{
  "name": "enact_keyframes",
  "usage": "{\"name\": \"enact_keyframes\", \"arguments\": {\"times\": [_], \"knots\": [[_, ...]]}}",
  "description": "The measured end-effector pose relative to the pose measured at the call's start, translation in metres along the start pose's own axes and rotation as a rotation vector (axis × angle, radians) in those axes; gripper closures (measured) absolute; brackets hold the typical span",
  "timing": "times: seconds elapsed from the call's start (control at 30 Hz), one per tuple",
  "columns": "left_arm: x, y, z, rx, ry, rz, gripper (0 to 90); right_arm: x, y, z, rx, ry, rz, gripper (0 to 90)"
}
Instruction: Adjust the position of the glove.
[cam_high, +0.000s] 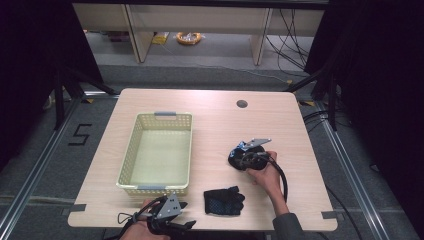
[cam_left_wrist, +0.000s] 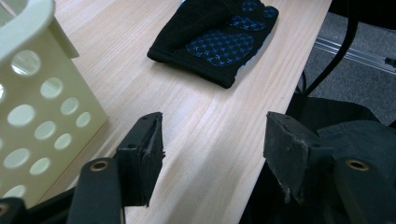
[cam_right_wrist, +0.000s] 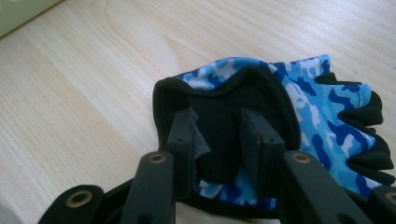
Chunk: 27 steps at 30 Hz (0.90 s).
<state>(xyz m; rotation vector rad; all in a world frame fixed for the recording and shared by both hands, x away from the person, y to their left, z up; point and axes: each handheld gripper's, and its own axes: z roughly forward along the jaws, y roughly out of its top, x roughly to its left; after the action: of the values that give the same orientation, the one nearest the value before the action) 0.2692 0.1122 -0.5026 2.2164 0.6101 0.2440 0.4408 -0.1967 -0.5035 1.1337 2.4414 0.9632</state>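
Gloves, two of them, both still out on the table (cam_high: 210, 105), none yet in the cream perforated basket (cam_high: 129, 155), which stands bare inside at the left half of the table. Judged as a gather-into-the-basket job barely begun: first pick under way, both drops still to come. Right tongs (cam_right_wrist: 217, 135) down on the blue camouflage glove (cam_right_wrist: 322, 107), jaws narrowed to a small gap around the black cuff, one jaw seemingly inside the cuff opening and the other outside; fabric between the jaws, though whether pinched tight or merely straddled cannot be told. Glove still lying flat on the wood, right of the basket and well apart from it, not lifted. In the high view, same glove (cam_high: 235, 159) under the right tongs (cam_high: 246, 156), mid-right of the table. Left tongs (cam_left_wrist: 212, 140) wide open, holding nothing, hovering at the near edge of the table just beside the basket corner (cam_left_wrist: 44, 107). Second glove, black with a blue dotted palm (cam_left_wrist: 219, 39), ahead of those jaws and apart from them, near the front edge; in the high view (cam_high: 223, 200) between the two hands, with the left tongs (cam_high: 175, 220) close by. Left to do, by this reading: lift the camouflage glove, carry it left over the rim, release, then the same for the black one.
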Motion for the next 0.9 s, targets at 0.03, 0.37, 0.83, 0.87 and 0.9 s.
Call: {"name": "enact_keyframes", "arguments": {"times": [0.03, 0.37, 0.83, 0.87, 0.9], "knots": [[0.001, 0.000, -0.001, 0.009, -0.003, 0.013, 37.1, 0.000, 0.001, -0.002, 0.018, 0.002, 0.011, 68.0], [0.002, -0.001, 0.001, 0.015, -0.008, 0.008, 36.6, -0.003, 0.000, -0.006, -0.014, 0.007, 0.042, 70.0], [0.002, -0.002, 0.002, 0.010, -0.013, -0.005, 36.1, -0.009, 0.007, -0.039, -0.144, 0.021, 0.080, 71.1], [0.002, -0.002, 0.002, 0.010, -0.013, -0.006, 36.1, -0.009, 0.008, -0.042, -0.145, 0.032, 0.089, 71.2], [0.001, -0.002, 0.003, -0.003, -0.012, -0.021, 36.1, -0.008, 0.008, -0.045, -0.163, 0.046, 0.095, 71.2]]}}
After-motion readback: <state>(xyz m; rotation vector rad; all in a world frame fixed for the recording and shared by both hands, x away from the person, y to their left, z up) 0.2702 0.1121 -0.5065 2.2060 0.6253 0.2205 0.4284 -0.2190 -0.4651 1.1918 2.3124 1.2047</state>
